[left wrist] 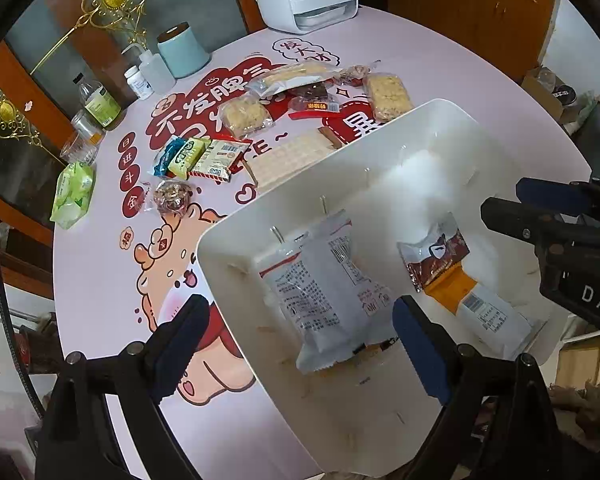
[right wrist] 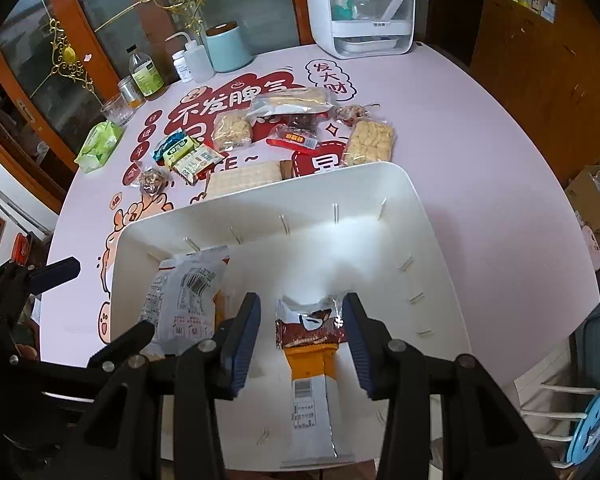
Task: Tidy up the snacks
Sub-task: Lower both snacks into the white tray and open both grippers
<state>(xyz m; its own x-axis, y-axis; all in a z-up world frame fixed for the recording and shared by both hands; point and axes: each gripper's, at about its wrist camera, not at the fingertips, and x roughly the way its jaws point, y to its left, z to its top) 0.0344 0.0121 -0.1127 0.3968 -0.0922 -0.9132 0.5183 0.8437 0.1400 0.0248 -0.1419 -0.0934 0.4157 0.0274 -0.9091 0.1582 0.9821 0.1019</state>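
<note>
I count two snack packets in the white bin (right wrist: 432,240): a grey packet (left wrist: 324,292) and a brown-and-orange packet (right wrist: 312,344). Beyond the bin, the loose snacks (right wrist: 284,128) wait on the table (right wrist: 480,152) (most remain). My left gripper (left wrist: 300,344) has jaws spread wide; my right gripper (right wrist: 300,344) has jaws opening, flanking the brown-and-orange packet without touching it.

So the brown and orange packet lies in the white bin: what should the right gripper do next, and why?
Probably lift the right gripper straight up out of the white bin. Its fingers stand apart from the brown and orange packet, which lies on the bin floor, and more snacks wait on the table.
</note>
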